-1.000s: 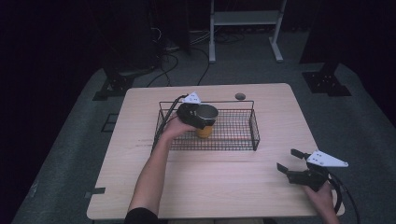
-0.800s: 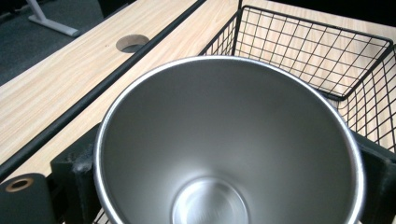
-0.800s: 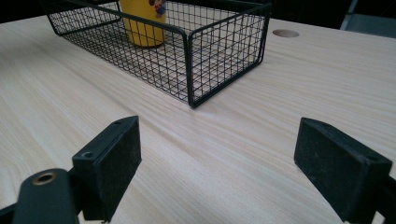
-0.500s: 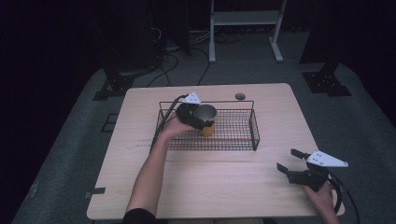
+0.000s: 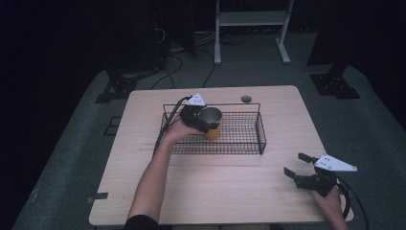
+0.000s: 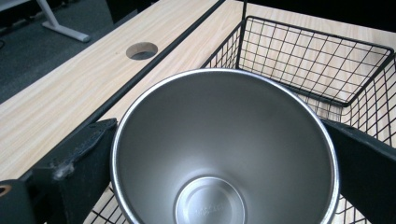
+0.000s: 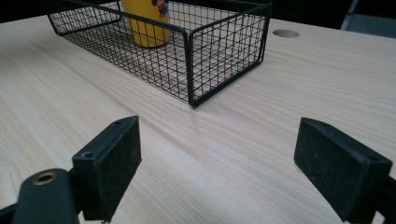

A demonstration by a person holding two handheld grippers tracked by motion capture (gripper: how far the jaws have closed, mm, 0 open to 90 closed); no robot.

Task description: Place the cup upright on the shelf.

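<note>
The yellow steel-lined cup stands upright in the left half of the black wire basket, at the middle of the table. The left gripper has its fingers closed against the cup's sides. Near the table's right corner, well apart, the right gripper rests with fingers spread wide, holding nothing.

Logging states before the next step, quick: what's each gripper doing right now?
Left gripper: shut on the yellow cup, inside the wire basket.
Right gripper: open, holding nothing, over the table.
</note>
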